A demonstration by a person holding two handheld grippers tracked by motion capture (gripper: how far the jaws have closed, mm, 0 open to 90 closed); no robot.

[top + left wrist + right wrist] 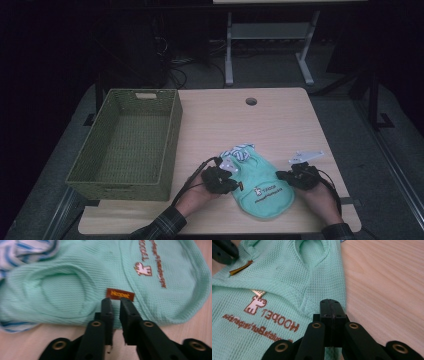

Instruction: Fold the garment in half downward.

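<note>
A small mint-green waffle-knit garment (pixel 257 187) is laid flat on the near part of a light wooden table (pixel 280 125), between the two grippers. A blue-and-white striped part (pixel 239 152) is seen at its far end. Brown lettering and a small animal print (pixel 255 305) are carried on the top layer; a small brown label (pixel 120 294) is sewn at a seam.

The left gripper (pixel 231 184) is held at the garment's left edge. In the left gripper view its jaws are seen parted by a narrow gap, tips just short of the brown label, over the green cloth. No fabric is seen pinched between the fingers (pixel 107 312); whether the tips touch the cloth cannot be told.

The right gripper (pixel 286 177) is held at the garment's right edge. In the right gripper view its jaws are seen pressed fully together, pad to pad, with the tips at the hem where cloth meets bare wood. Whether a fold of fabric is caught between them cannot be told. Part of the left gripper is seen in the top left corner of that view, beside the label.

A green woven basket (pixel 172 130) is set on the table's left side, well apart from the garment.
</note>
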